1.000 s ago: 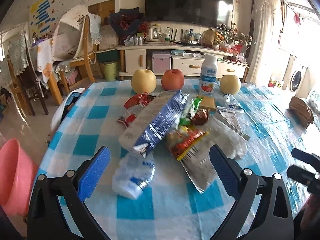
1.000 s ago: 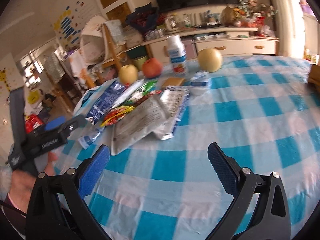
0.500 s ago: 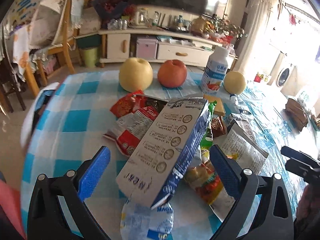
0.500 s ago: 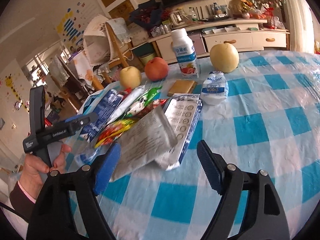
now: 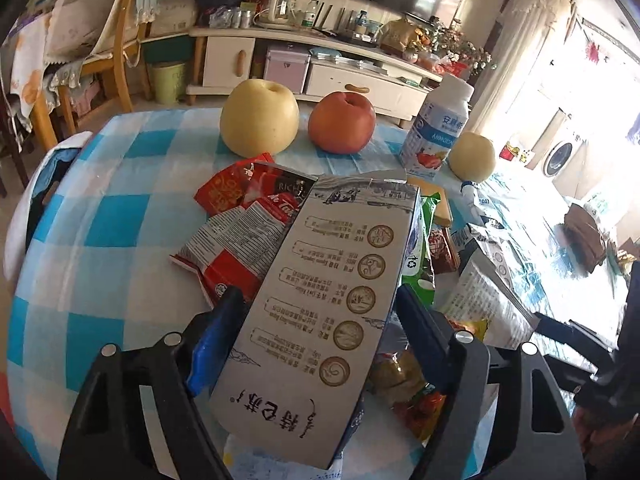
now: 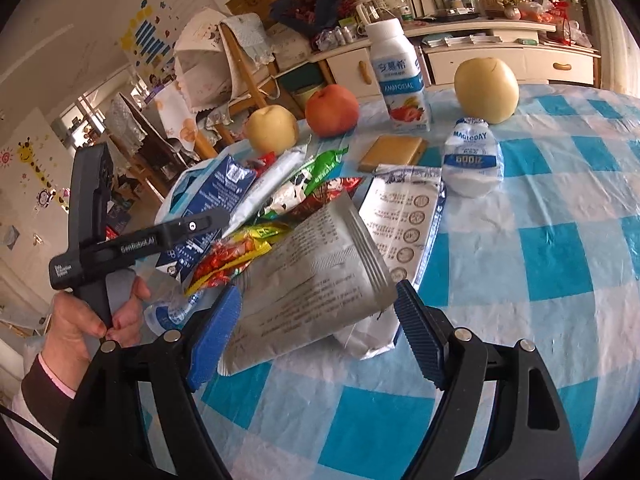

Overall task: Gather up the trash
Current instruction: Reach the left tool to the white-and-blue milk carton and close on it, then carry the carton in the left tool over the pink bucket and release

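Observation:
A grey and blue milk carton (image 5: 332,292) leans on a pile of wrappers on the checked table (image 5: 104,216). My left gripper (image 5: 320,312) is closing around the carton's near end, and both blue pads meet its side edges. In the right wrist view the same carton (image 6: 216,200) shows its blue side under one of the left fingers (image 6: 192,225). My right gripper (image 6: 316,328) straddles the near end of a flat silver pouch (image 6: 320,276). Its pads stand just outside the pouch's edges, not pressing. Red wrappers (image 5: 236,236) and a green wrapper (image 6: 316,172) lie in the pile.
Two pears (image 5: 260,118) (image 6: 486,90), an apple (image 5: 342,122) and a yogurt bottle (image 6: 398,76) stand at the far edge. A crumpled white bag (image 6: 474,160), a brown card (image 6: 392,152) and a flattened grey carton (image 6: 404,220) lie nearby. A person's hand (image 6: 80,320) holds the left gripper.
Both grippers came forward and down to the pile. The left jaws narrowed onto the milk carton. The right jaws narrowed a little and now straddle the silver pouch.

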A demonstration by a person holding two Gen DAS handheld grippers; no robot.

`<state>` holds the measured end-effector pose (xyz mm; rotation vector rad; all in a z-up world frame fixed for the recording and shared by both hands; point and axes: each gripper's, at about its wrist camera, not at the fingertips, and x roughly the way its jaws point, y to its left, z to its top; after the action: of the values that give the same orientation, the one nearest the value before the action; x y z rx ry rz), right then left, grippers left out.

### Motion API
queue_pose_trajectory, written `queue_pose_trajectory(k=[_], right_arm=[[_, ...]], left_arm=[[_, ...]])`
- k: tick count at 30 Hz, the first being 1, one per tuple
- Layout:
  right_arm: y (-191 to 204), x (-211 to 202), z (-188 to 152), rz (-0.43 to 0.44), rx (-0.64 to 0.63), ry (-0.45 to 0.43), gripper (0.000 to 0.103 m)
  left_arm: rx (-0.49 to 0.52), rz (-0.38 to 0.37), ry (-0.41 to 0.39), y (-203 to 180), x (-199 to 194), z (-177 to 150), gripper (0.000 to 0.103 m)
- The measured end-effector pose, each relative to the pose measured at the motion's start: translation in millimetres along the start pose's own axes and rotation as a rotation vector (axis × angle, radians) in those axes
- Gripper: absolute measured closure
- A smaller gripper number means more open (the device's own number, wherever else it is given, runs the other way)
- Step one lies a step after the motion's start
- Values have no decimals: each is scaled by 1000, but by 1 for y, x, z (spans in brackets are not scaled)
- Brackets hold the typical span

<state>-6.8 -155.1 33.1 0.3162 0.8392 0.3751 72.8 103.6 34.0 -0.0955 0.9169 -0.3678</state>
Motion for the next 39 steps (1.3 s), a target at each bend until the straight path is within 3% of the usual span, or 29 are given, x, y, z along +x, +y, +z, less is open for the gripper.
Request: queue_pose_trajectory(k=[4, 6, 9, 14, 19, 27, 30, 36, 39], right_arm=[[-4, -6, -6, 2, 63, 4, 24], [-5, -8, -12, 15, 93, 23, 38], [-8, -7, -20, 42, 141, 54, 49], [-7, 4, -29, 171, 210, 91, 56], [3, 15, -33, 240, 211, 69, 56], [-18, 14, -25, 214, 281, -20, 57], [-13, 19, -23, 229, 253, -8, 73], [-10, 24, -22, 269, 255, 15, 73], [-10, 21, -20, 252, 253, 23, 81]], left_arm=[[-14, 6, 7, -4, -1, -1, 32], [-25, 8, 7, -5, -3, -2, 35], [-37, 28, 5, -9, -5, -4, 35], [-31, 52, -17, -16, -14, -8, 36], [-27, 76, -60, -22, -31, -14, 36], [-31, 138, -130, -25, -60, -24, 36], [-51, 169, -147, -24, -73, -31, 36], [-131, 191, -199, -19, -102, -46, 36], [-168, 189, -199, -11, -108, -51, 36]])
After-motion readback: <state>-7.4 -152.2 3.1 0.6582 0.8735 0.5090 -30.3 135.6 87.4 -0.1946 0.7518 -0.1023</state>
